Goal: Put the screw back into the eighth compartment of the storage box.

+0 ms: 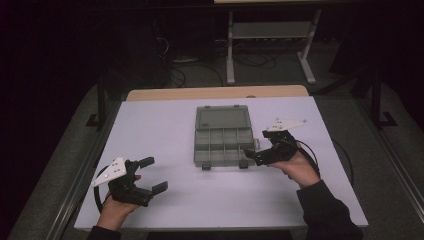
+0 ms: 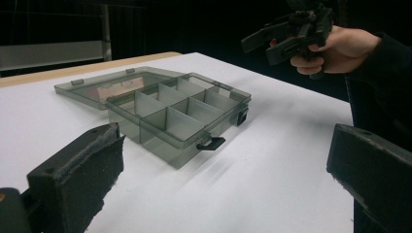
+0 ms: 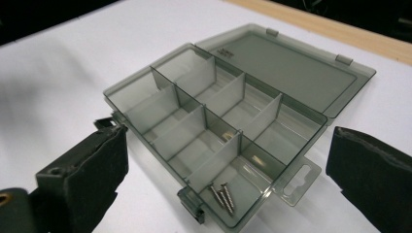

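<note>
Dim, dark surround (slight blur)

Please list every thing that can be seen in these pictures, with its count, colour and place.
organiser box: one, smoky grey clear plastic, middle of the table, lid laid open flat behind it, two dark latches in front
screws: about three, silver, in the compartment at the box's end nearest the right gripper
table: one, white top, wooden far edge
table frame: one, pale, on the floor behind
left gripper: one, black, near left of the table, jaws open
right gripper: one, black, by the box's right front corner, jaws open
</note>
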`<action>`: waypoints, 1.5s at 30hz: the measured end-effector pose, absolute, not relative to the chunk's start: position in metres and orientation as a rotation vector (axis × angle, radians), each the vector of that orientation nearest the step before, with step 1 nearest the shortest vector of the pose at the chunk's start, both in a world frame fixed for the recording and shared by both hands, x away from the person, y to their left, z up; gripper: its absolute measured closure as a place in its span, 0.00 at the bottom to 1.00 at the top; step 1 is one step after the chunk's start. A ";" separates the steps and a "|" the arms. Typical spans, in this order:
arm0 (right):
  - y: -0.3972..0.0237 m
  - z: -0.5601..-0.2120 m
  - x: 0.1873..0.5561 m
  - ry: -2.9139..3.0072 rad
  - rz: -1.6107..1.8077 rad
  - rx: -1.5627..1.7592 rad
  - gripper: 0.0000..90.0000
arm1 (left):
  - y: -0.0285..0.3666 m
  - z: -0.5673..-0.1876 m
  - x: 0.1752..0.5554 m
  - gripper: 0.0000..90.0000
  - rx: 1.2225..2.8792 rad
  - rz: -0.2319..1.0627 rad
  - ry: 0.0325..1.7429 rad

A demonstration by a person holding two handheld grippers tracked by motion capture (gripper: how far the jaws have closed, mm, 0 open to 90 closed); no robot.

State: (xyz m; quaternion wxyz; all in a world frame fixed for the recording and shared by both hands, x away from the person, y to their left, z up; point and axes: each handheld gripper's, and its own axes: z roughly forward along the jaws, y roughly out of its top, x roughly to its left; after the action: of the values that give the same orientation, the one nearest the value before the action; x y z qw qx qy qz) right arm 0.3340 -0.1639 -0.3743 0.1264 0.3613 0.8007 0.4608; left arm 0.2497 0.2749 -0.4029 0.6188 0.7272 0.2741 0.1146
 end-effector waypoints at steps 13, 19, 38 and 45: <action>-0.187 -0.377 0.307 2.221 1.452 0.981 0.01 | 0.274 -0.403 0.249 0.00 1.670 0.261 0.641; -0.199 -0.381 0.295 2.155 1.497 0.992 0.01 | 0.275 -0.403 0.248 0.00 1.674 0.263 0.638; -0.232 -0.397 0.265 2.007 1.614 1.003 0.01 | 0.277 -0.406 0.248 0.00 1.671 0.267 0.648; -0.239 -0.400 0.256 1.952 1.685 1.005 0.00 | 0.279 -0.408 0.248 0.00 1.676 0.265 0.657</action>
State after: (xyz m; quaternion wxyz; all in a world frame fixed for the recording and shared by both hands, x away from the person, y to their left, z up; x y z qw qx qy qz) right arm 0.2556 -0.2391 -0.4000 0.1858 0.3569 0.6929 0.5983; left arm 0.2482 0.2788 -0.4078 0.6137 0.7272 0.2852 0.1148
